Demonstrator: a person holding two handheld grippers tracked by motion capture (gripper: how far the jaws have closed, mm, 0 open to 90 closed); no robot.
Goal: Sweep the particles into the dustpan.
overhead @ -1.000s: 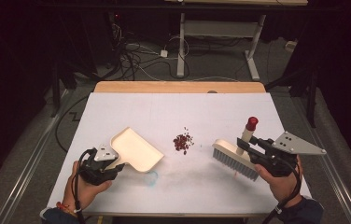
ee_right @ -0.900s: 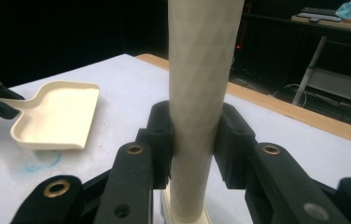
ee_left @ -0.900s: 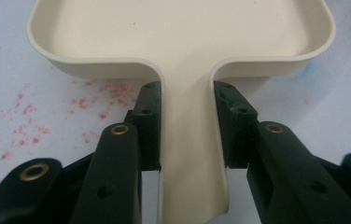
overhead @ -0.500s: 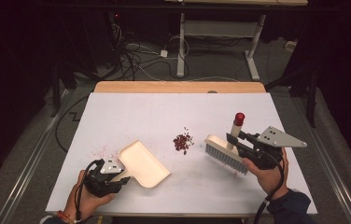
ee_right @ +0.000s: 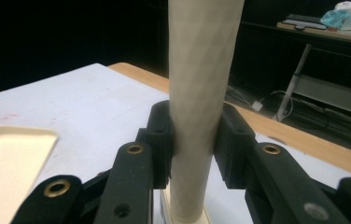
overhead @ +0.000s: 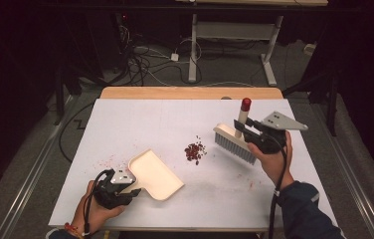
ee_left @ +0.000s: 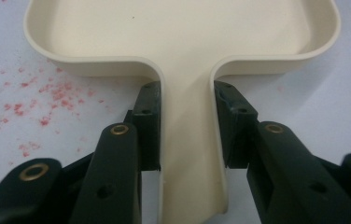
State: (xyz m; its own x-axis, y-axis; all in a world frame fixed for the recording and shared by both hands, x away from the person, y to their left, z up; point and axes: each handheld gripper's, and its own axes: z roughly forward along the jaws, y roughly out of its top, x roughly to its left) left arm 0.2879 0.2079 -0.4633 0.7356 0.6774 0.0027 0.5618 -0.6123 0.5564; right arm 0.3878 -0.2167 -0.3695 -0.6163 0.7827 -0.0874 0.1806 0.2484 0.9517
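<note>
A person sweeps red crumbs (overhead: 194, 151) on a white worktop (overhead: 125, 124), a tool clamped in each hand. The right tongs (overhead: 247, 130) are closed tight on the upright handle of a brush (overhead: 234, 144), the pale shaft pinched between both black pads in the right gripper view (ee_right: 197, 116), its red cap pointing up. The left tongs (overhead: 131, 185) are closed just as firmly on the flat stem of a cream dustpan (overhead: 156, 174), the stem wedged between the pads in the left gripper view (ee_left: 186, 140).

The little heap lies mid-worktop, between the two tools: the brush's bristles stand just to the right of it, close but apart, while the dustpan lies to its lower left, a little farther off. The brush head runs slantwise, its long edge roughly broadside to the crumbs, so a stroke toward the left and the near edge would push them the way of the pan. The pan's open mouth, however, seems to face away from the person and somewhat to the right (not squarely at the heap), so by my reading it needs sliding nearer before the sweep lands. The right hand is the nearer one to the pile. A faint red dusting (overhead: 106, 162) marks the worktop left of the pan, also speckled beside the stem in the left gripper view (ee_left: 38, 100).
</note>
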